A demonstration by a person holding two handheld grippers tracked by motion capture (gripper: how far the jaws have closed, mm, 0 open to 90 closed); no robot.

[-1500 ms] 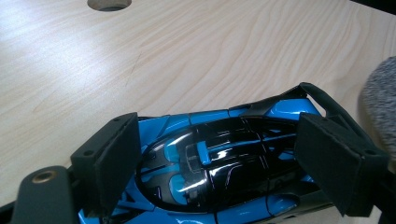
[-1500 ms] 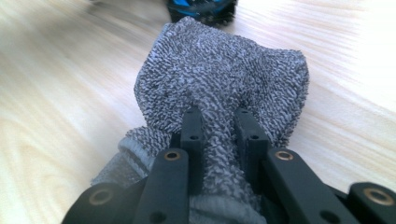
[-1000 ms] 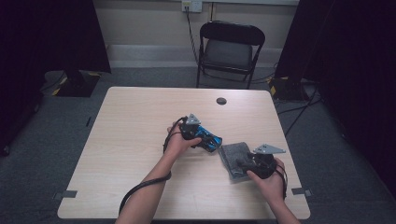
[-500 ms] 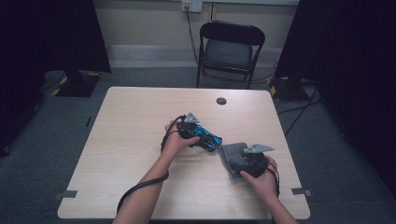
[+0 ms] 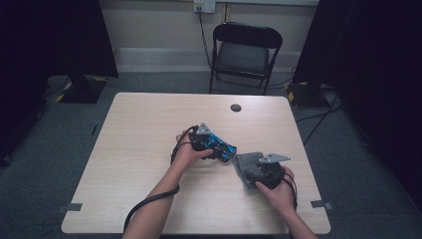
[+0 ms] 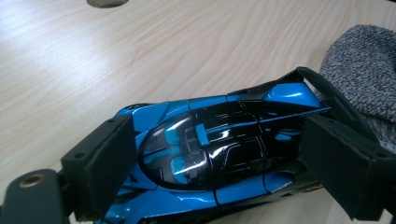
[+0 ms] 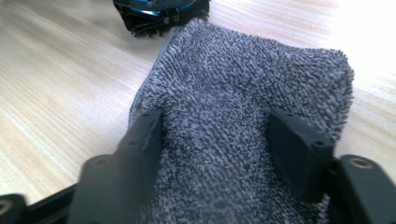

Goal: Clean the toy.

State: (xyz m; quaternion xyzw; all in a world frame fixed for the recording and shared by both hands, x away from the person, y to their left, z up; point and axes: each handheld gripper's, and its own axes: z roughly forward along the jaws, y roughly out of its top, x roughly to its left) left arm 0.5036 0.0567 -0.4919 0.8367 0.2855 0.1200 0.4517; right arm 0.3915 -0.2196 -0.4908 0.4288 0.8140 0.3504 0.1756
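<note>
Right tool has just closed onto grey cloth; left tool spans blue car

Dim room, table brightly lit; glare on car; foreground blurred

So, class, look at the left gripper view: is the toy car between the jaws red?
No, the toy car between the left gripper's jaws is glossy blue with black panels, lying on the wooden table.

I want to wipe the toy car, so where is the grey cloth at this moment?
In the high view the grey cloth lies on the table's right part, under the right gripper, just right of the blue toy car.
</note>
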